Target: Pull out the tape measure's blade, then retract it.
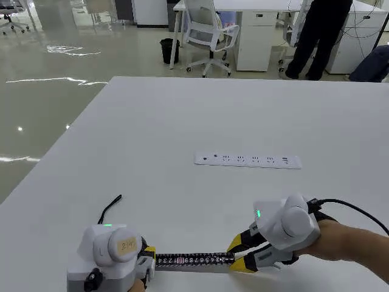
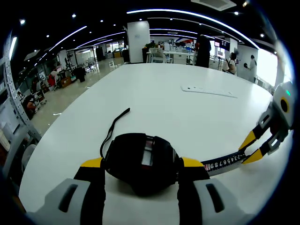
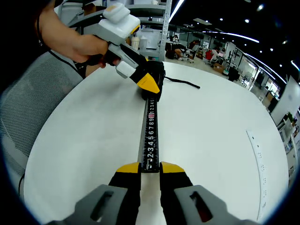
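A black tape measure case (image 2: 142,161) sits on the white table, clamped between the yellow-tipped jaws of my left gripper (image 2: 142,164). In the head view the left gripper (image 1: 148,260) is at the bottom left. The black blade (image 1: 193,260) with white numerals runs right from the case (image 3: 153,79) to my right gripper (image 1: 236,254). My right gripper (image 3: 150,168) is shut on the blade's end (image 3: 150,161), with roughly a dozen centimetres of blade (image 3: 151,131) drawn out. A black wrist strap (image 1: 110,208) trails from the case toward the table's left edge.
A white power strip (image 1: 248,160) lies flat mid-table, beyond both grippers. The table's left edge (image 1: 55,152) drops to a glossy floor. Behind the table stand an office chair (image 1: 206,33), a black bin (image 1: 168,50) and a person (image 1: 319,33) by white desks.
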